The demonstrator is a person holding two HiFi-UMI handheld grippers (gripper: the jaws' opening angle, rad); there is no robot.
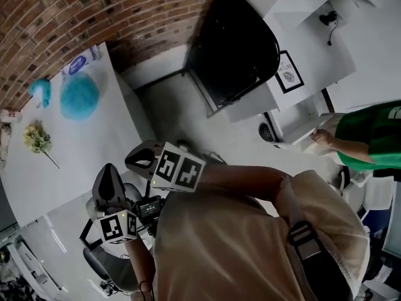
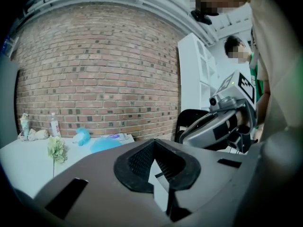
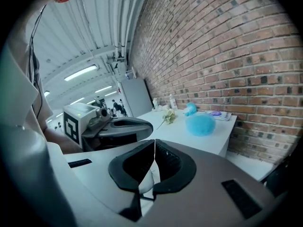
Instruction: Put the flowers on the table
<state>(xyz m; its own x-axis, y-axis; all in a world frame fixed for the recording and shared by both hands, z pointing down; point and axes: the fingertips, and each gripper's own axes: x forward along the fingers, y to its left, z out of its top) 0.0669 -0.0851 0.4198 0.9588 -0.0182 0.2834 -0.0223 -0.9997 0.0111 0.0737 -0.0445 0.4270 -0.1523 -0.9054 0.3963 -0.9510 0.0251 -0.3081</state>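
Holding left tool [image 2: 152,157] and right tool [image 3: 154,162] pressed together and empty, well apart from small pale-yellow flower sprig [image 1: 37,138] lying on white worktop [image 1: 94,143] near fluffy blue ball [image 1: 79,97], placing apparently done, next move likely none.

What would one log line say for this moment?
flowers: lying on table | left tongs: shut, empty | right tongs: shut, empty
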